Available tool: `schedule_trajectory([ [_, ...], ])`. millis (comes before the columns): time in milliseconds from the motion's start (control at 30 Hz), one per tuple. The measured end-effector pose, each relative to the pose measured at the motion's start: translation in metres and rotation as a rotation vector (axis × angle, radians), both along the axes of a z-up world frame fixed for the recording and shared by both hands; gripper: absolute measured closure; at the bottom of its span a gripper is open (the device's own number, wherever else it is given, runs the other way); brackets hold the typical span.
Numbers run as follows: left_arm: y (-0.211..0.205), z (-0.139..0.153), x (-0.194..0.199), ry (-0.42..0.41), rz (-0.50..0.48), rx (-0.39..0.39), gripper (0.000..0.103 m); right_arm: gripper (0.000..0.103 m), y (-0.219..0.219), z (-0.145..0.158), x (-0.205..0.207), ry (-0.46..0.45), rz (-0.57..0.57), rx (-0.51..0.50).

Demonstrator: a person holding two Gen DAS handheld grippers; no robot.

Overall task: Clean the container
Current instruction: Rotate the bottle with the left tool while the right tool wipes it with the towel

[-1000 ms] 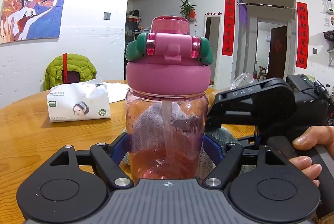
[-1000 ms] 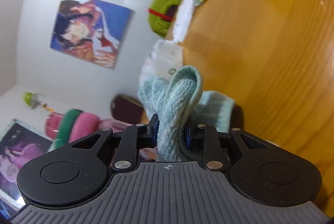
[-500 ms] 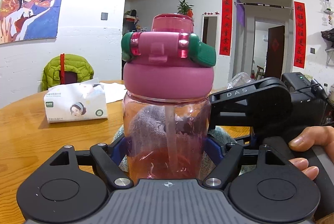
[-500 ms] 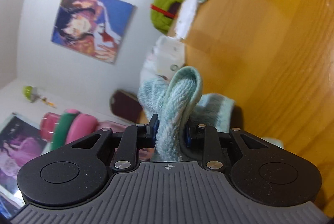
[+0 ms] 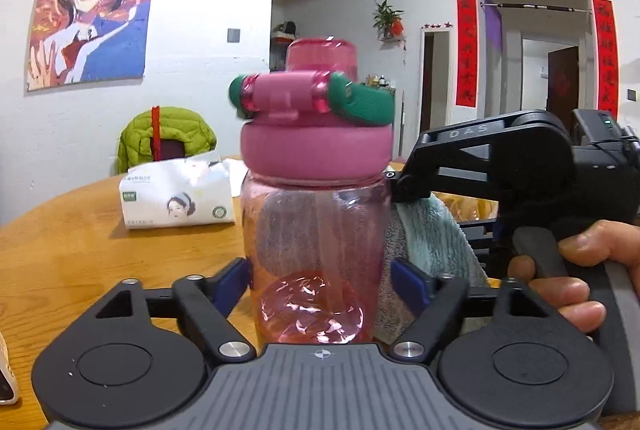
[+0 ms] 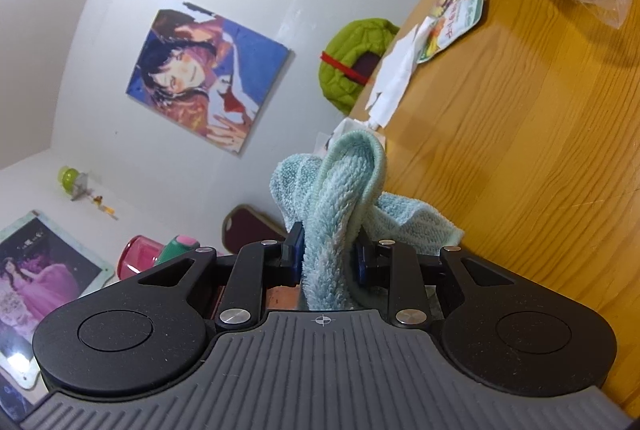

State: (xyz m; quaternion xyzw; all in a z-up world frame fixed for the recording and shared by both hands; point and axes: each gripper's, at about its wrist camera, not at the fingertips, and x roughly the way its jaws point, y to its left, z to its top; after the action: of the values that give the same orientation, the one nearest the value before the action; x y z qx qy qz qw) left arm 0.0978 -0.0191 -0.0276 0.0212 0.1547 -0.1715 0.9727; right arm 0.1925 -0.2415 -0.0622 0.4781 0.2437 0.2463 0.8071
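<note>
Two grippers busy: my left gripper point(image 5: 320, 284) closing on translucent pink plastic bottle with pink-green lid point(image 5: 318, 205), upright between its fingers. My right gripper point(image 6: 328, 256) clamps folded light-blue terry cloth point(image 6: 340, 205), pressed against bottle's right flank. Wiping step, I judge. Next: firm hold, drag cloth around wall.
</note>
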Motion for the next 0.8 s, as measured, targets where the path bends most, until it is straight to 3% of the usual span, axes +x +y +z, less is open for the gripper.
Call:
schedule_trajectory([
  [200,0.009,0.002,0.022,-0.011,-0.082,-0.034,0.03,0.074,0.014,0.004,-0.003,-0.001,0.022,-0.062],
  [300,0.012,0.0,0.033,0.026,-0.111,-0.067,0.029,0.074,0.012,0.004,-0.005,0.001,0.002,-0.069],
  [367,0.012,-0.002,0.03,0.04,-0.096,-0.059,0.026,0.074,0.01,0.001,-0.005,0.016,-0.002,-0.055],
  [433,0.013,-0.002,0.02,0.053,-0.053,-0.061,0.011,0.074,0.009,0.0,-0.005,0.02,0.0,-0.046],
  [500,0.014,-0.002,0.011,0.073,-0.001,-0.071,0.01,0.074,0.009,0.001,-0.006,0.017,-0.001,-0.051],
  [667,0.015,-0.001,-0.01,0.07,0.061,-0.063,0.016,0.073,0.01,0.001,-0.008,0.022,0.002,-0.045],
  [733,0.016,-0.001,-0.009,0.069,0.019,-0.079,0.031,0.073,0.011,0.002,-0.009,0.018,0.007,-0.047],
  [800,0.016,0.0,-0.001,0.069,-0.021,-0.077,0.034,0.073,0.012,0.003,-0.01,0.011,0.011,-0.056],
])
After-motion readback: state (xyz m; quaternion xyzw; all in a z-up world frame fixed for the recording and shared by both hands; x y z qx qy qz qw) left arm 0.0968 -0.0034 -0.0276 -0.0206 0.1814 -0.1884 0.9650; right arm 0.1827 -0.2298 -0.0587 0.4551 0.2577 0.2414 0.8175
